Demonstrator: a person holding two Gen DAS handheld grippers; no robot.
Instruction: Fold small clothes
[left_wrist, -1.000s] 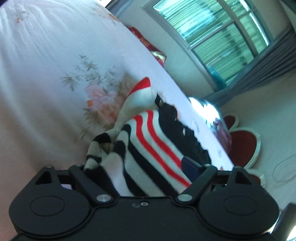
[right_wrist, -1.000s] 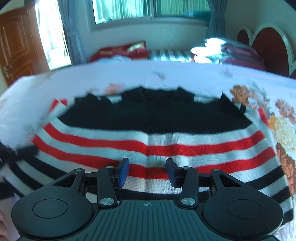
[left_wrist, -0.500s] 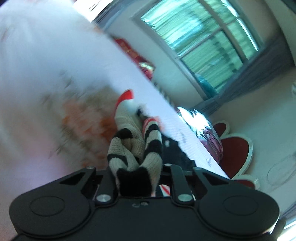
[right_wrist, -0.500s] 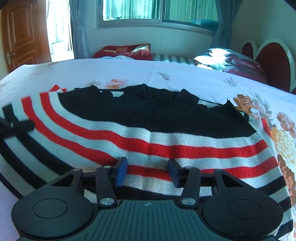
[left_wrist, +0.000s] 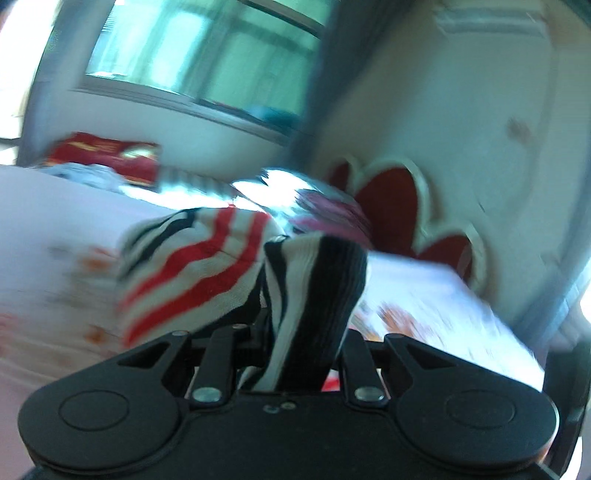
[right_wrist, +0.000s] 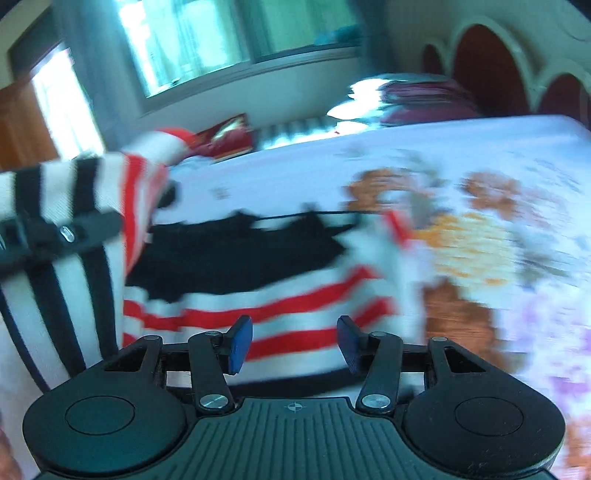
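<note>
Fingers of the left gripper (left_wrist: 295, 332) were clamped on a bunched edge of the striped sweater (left_wrist: 207, 266), lifting it off the bed (left_wrist: 55, 206). Fingers (right_wrist: 240, 338) of the right gripper (right_wrist: 293, 341) stood apart with no cloth between them, having just widened, low over the sweater's red-and-white hem. Toward 3 o'clock in the right wrist view, the floral bedspread (right_wrist: 498, 221) lay open. The raised edge hung at 9 o'clock.
</note>
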